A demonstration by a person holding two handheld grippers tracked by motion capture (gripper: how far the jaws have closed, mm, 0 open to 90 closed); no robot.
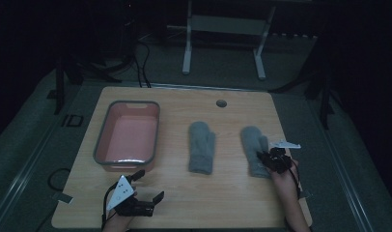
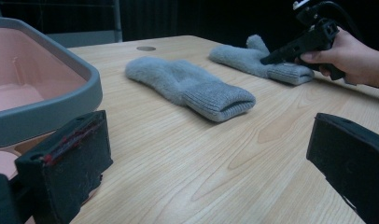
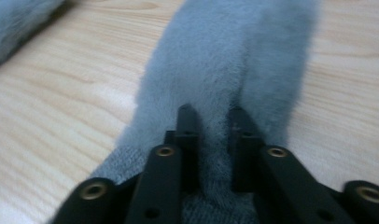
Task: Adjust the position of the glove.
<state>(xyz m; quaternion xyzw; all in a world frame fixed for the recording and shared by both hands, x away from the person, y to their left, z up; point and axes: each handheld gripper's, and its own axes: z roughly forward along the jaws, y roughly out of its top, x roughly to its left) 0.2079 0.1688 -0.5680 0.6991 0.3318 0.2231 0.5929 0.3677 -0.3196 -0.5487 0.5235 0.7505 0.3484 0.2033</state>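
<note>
Right gripper: seen in the high view at the right of the table, held by a hand whose forearm comes in from the bottom edge. It is lowered onto the right mitten near its cuff. In the right gripper view the two black jaws are clenched on a ridge of grey fleece, and the fabric is pinched up between them.

Right mitten: laid flat on the wooden table, cuff toward the person, tip pointing away, thumb on its right side. It is gripped at the cuff end by the right gripper. In the left gripper view it is seen far off, with the other gripper pressed on it.

Left mitten: laid flat near the middle of the table, apart from the right mitten and parallel to it, cuff toward the person. It is touched by nothing.

Left gripper: held low over the near left edge of the table, just in front of the tub. Its jaws are spread wide with only bare wood between them.

Tub: a pink tub with a grey rim, set at the left of the table, left of the left mitten.
</note>
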